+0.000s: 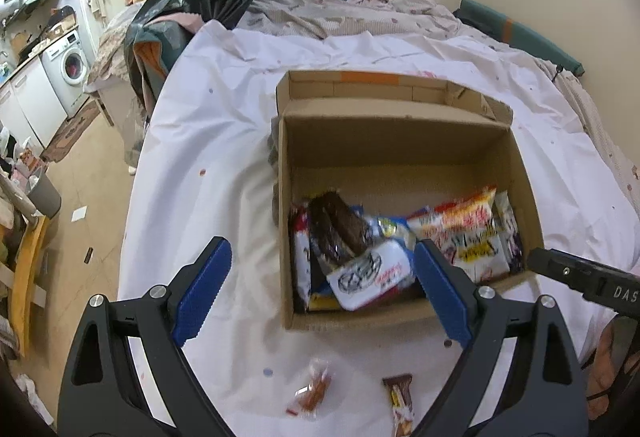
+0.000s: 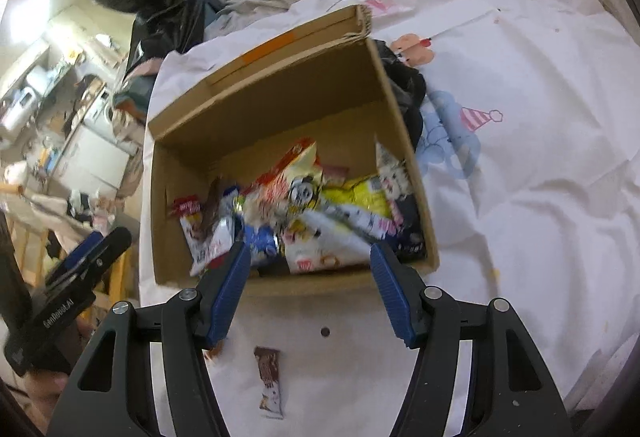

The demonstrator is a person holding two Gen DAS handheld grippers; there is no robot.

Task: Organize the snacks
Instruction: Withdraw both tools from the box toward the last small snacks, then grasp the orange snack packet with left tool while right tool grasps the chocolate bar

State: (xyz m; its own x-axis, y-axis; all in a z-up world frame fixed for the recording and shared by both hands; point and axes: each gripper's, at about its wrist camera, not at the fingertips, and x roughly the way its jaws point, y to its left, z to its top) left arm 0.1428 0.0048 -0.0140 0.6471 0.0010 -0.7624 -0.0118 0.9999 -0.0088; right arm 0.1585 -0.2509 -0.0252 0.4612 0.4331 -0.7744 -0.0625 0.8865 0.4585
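In the left wrist view a white sheet (image 1: 208, 141) covers a bed, with a washing machine (image 1: 70, 69) far left in the room. The cardboard box (image 1: 404, 149) stands open on the sheet with snack packets (image 1: 400, 249) at its near end. The left gripper (image 1: 322, 289) is spread apart and empty; a chocolate bar (image 1: 400, 403) lies near, long axis pointing away. In the right wrist view the box is tilted leftward, and the right gripper (image 2: 310, 287) is apart, holding nothing.
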